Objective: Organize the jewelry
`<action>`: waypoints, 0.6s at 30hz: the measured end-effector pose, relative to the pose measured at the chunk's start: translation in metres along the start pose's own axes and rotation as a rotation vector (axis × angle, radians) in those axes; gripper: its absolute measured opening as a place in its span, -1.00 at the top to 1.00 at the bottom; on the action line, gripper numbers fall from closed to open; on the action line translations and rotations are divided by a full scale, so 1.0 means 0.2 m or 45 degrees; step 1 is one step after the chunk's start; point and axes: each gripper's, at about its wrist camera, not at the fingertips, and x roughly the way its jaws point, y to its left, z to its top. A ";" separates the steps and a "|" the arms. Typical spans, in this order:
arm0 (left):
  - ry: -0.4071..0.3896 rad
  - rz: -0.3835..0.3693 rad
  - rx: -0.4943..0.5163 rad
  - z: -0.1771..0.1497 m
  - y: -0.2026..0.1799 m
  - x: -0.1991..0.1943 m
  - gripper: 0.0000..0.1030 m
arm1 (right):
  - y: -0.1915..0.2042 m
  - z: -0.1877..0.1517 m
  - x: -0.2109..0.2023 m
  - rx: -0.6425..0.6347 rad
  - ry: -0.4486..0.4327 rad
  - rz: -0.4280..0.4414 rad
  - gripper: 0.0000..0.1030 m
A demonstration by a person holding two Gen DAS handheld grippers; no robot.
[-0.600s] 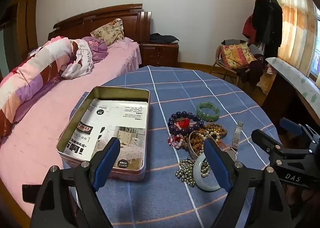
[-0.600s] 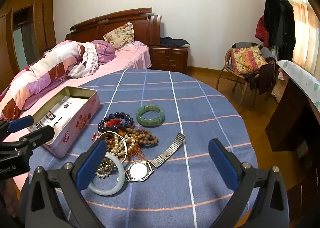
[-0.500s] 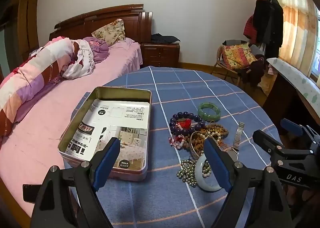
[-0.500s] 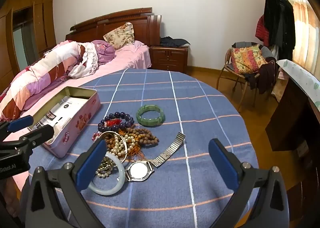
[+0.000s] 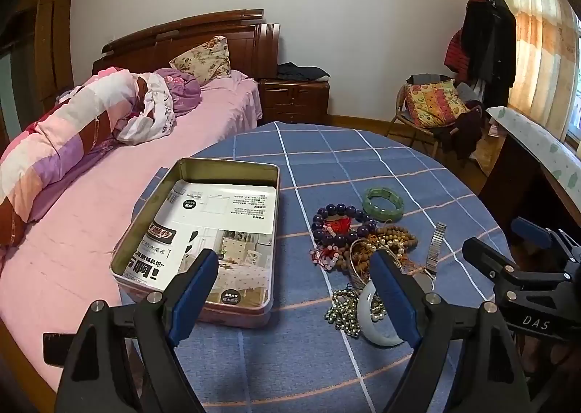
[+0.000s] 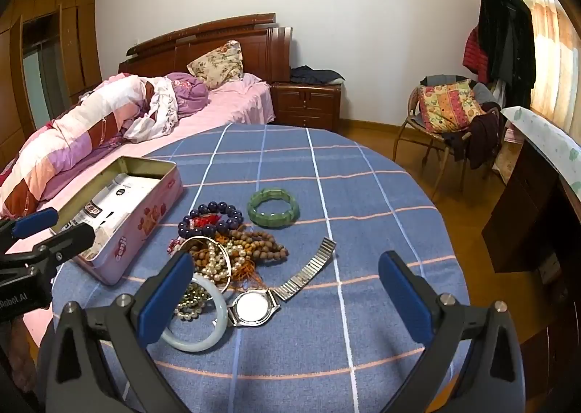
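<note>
Tangled beads (image 6: 232, 249) crowd the white bangle (image 6: 198, 318) and watch (image 6: 254, 306), perhaps overlapping; both the left gripper (image 5: 294, 289) and right gripper (image 6: 287, 297) gape empty, unmoved since earlier.

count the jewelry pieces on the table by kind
bangles, solid rings: 3 (green jade bangle, white jade bangle, thin metal bangle)
bead strands in the tangled pile: at least 4, exact count unclear
wristwatch: 1
total: at least 8
</note>
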 end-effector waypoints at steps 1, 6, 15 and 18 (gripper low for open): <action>0.002 0.001 0.000 0.00 0.00 0.00 -0.65 | 0.00 0.00 0.00 0.002 -0.002 0.000 -1.00; 0.002 0.003 0.001 0.00 0.00 0.00 -0.65 | 0.00 0.00 0.00 0.001 0.000 -0.001 -1.00; 0.002 0.007 0.002 -0.01 0.01 0.01 -0.65 | 0.01 0.00 0.01 0.000 0.004 0.000 -1.00; 0.001 0.008 0.001 -0.01 0.01 0.01 -0.65 | 0.01 0.01 0.01 0.000 0.004 0.001 -1.00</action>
